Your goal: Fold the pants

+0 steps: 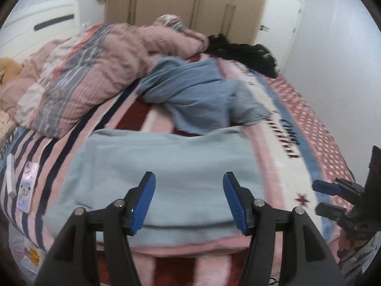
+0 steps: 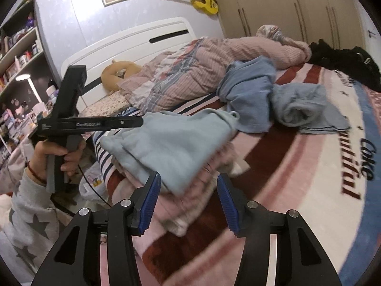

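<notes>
On the bed, the folded pale-blue pants [image 1: 164, 166] lie crosswise just ahead of the left gripper [image 1: 189, 205]. Both the left and the right gripper [image 2: 188, 205] gape, grasping nothing

Folded pants [image 1: 164, 166] on bed [image 1: 309, 128], before clothes heap [image 1: 200, 95]

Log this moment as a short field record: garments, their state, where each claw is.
surface: striped pink, white and maroon blanket on a bed
folded item: pale blue fleece pants, lying on a folded pink garment
unfolded pile: crumpled blue and grey clothes further back
other: black garment by the beige wardrobe
left claw: open, over the pale blue pants
right claw: open, holding nothing
</notes>
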Demonstrator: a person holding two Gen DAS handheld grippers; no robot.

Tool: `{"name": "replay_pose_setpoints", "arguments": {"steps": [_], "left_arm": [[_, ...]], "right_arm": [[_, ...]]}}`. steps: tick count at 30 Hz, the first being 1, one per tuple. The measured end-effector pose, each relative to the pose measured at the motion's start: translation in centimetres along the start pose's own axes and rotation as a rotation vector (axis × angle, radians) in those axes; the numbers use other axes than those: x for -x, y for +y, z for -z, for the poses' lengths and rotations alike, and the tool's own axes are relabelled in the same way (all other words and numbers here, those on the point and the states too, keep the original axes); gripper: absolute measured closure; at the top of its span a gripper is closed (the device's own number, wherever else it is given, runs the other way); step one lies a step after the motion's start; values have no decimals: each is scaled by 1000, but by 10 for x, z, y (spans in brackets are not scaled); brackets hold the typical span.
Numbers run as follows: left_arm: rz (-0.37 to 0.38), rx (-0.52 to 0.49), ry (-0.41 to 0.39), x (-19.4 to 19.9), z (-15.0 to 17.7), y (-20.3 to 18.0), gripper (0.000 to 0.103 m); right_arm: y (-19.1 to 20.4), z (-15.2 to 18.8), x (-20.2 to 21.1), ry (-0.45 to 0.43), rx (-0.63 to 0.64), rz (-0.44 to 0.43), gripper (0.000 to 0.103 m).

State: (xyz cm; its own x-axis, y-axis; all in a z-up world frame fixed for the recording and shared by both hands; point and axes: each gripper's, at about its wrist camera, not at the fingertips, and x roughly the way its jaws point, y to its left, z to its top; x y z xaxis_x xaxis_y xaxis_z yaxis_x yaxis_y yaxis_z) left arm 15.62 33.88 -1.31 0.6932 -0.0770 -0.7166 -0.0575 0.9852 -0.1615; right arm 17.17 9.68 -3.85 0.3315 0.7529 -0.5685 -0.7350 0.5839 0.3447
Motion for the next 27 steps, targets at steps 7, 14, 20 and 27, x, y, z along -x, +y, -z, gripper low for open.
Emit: {"name": "replay_pose_setpoints", "arguments": {"steps": [7,14,20,27], "left_arm": [[16,-78,-168,50,21,-95,32],[11,-119,-393,91,57,-190,11],[39,-99,-521,101,89,-242,5],[-5,-112,-584,97,110,-273,3]], "right_arm": [[-7,29,73,-78,31,88,52],[-13,67,166,-244,77,271,40],[-12,97,222,-326,140,422,25],[-11,123,255,-392,172,512,5]]}}
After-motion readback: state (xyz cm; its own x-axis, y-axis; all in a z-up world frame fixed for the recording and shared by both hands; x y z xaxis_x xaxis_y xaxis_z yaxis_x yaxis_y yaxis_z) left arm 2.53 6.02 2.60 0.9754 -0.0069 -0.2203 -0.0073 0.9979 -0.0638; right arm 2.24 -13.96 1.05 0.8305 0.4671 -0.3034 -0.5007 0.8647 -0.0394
